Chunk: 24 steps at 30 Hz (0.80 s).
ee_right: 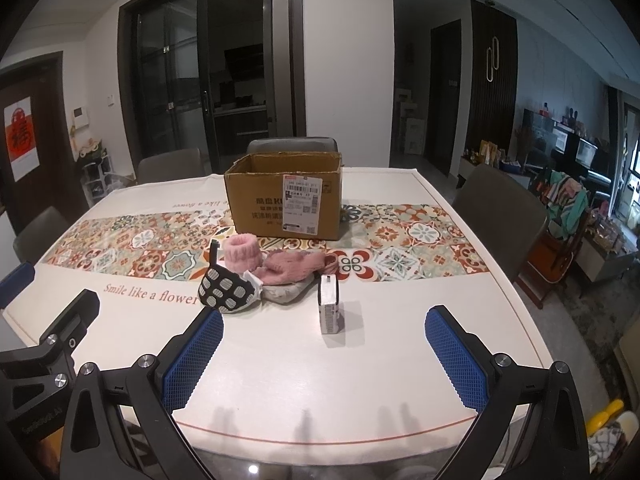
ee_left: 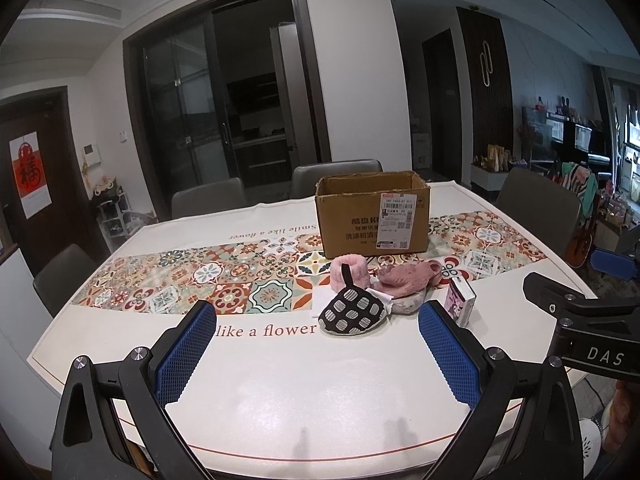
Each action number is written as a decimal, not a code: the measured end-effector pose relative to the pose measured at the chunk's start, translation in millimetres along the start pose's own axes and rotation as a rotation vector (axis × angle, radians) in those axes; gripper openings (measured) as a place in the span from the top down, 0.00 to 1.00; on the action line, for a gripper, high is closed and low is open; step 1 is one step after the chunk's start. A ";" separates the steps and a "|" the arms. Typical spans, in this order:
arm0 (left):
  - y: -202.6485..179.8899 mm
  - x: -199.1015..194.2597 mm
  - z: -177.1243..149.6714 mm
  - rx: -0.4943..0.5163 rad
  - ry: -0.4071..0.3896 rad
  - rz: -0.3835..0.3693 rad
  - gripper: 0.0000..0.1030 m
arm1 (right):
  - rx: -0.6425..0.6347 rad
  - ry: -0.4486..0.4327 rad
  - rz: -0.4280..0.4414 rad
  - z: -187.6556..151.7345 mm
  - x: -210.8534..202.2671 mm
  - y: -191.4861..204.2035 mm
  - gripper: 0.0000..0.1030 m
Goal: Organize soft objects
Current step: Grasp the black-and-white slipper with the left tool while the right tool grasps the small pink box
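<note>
left gripper (ee_left: 316, 344) released, empty | right gripper (ee_right: 324, 348) released, empty | soft pile (ee_right: 256, 276) at 12 o'clock, touching, awaiting cardboard box (ee_right: 284, 204) beyond | small carton (ee_right: 330, 308) at 1 o'clock, apart: likely rigid

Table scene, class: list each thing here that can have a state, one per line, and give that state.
Cardboard box: open at the top, upright on the table; contents hidden.
Dotted black pouch: lying on the table, not held.
Pink knitted items: heaped loosely behind the pouch.
Small carton: standing upright, apart from the heap.
Left tool: open, holding nothing.
Right tool: open, holding nothing.
Glass sliding doors: cannot tell.
</note>
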<state>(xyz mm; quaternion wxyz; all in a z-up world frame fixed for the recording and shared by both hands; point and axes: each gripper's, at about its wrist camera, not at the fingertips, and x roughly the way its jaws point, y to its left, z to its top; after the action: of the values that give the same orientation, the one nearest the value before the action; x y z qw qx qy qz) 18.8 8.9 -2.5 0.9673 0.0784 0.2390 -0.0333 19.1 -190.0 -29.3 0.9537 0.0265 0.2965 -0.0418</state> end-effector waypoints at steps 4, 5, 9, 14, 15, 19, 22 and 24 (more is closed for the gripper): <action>0.9 16.2 3.3 0.014 0.022 -0.009 0.00 | 0.008 0.023 0.000 2.7 14.0 4.0 0.00; 1.4 21.8 4.3 0.019 0.029 -0.011 0.00 | 0.009 0.028 0.000 3.5 17.4 5.1 0.00; 3.6 42.1 8.1 0.038 0.048 -0.032 0.00 | 0.023 0.053 -0.008 6.5 33.6 8.0 0.00; 4.3 72.0 12.2 0.070 0.079 -0.071 0.00 | 0.053 0.093 -0.022 9.9 58.1 10.6 0.00; 4.7 77.2 12.8 0.074 0.085 -0.078 0.00 | 0.058 0.100 -0.026 11.1 63.0 11.3 0.01; 6.5 102.9 14.8 0.101 0.112 -0.114 0.02 | 0.079 0.132 -0.036 14.3 82.9 14.2 0.01; 6.3 121.6 15.4 0.123 0.133 -0.144 0.03 | 0.096 0.163 -0.047 16.6 100.7 16.3 0.01; 5.3 133.7 16.0 0.137 0.149 -0.160 0.05 | 0.103 0.181 -0.057 16.5 111.4 17.4 0.01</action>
<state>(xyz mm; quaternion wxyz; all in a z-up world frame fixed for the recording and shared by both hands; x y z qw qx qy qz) 144.7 7.9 -50.4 0.9335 0.1272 0.3127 -0.1206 121.5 -181.1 -78.6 0.9188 0.0706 0.3796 -0.0818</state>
